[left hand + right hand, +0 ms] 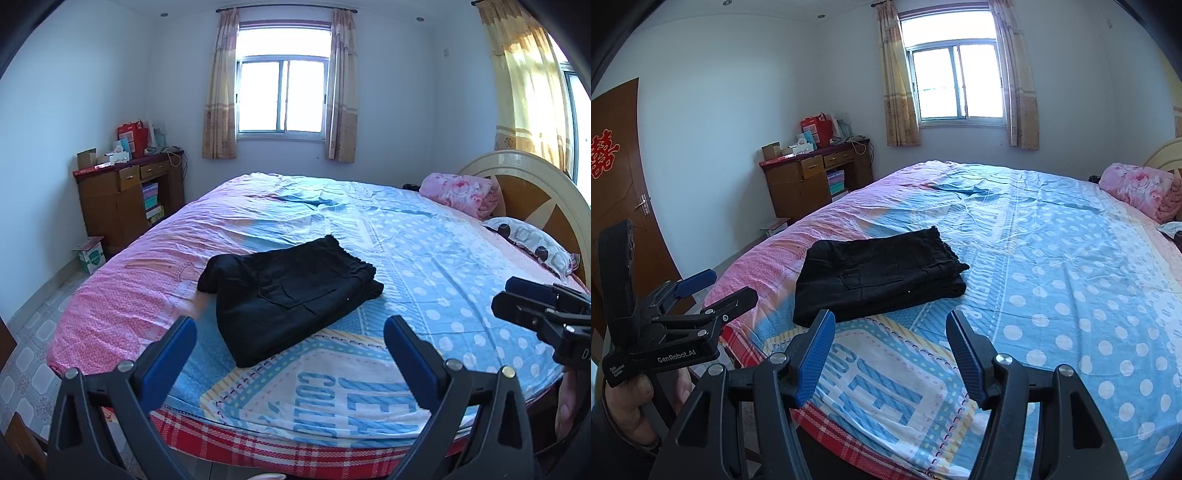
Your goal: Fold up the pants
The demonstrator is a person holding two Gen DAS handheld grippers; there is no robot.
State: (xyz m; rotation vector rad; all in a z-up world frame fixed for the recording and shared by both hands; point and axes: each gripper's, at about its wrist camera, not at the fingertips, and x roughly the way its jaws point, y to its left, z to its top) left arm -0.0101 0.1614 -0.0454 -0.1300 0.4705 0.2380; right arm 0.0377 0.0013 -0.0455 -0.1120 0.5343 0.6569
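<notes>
Black pants (288,295) lie folded in a flat stack on the bed (424,258), waistband toward the far side. They also show in the right wrist view (875,273). My left gripper (290,332) is open and empty, held back from the near edge of the pants. My right gripper (890,325) is open and empty, also short of the pants. The right gripper shows at the right edge of the left wrist view (517,299), and the left gripper at the left of the right wrist view (720,288).
The bed has a pink and blue patterned sheet. A rolled pink blanket (461,194) and a pillow (532,243) lie by the headboard (535,192). A wooden cabinet (129,195) with boxes stands at the far left wall. A brown door (617,177) is at left.
</notes>
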